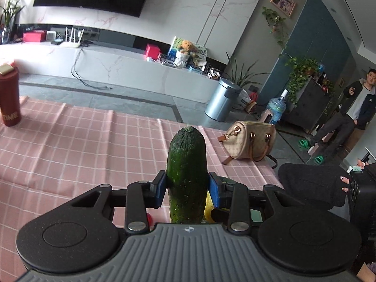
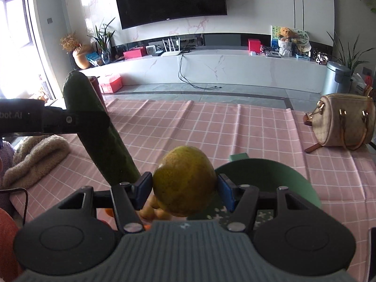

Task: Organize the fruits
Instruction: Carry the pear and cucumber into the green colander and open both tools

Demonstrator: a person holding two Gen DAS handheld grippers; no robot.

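Observation:
My left gripper [image 1: 187,189] is shut on a dark green cucumber [image 1: 187,171], which stands upright between the blue pads above the pink checked tablecloth [image 1: 82,145]. The same cucumber [image 2: 101,136] shows at the left of the right wrist view, crossed by the left gripper's black finger. My right gripper [image 2: 184,188] is shut on a yellow-green mango-like fruit [image 2: 185,183], held above the cloth. Several small orange fruits [image 2: 152,209] lie just below it. A green bowl [image 2: 270,176] sits right behind the right finger. A bit of yellow fruit [image 1: 209,208] peeks under the left gripper.
A beige handbag [image 1: 249,141] stands at the table's far right edge; it also shows in the right wrist view [image 2: 343,124]. A red bottle [image 1: 9,96] stands at the far left. A fluffy beige cloth [image 2: 35,157] lies left. A person [image 1: 352,110] stands beyond the table.

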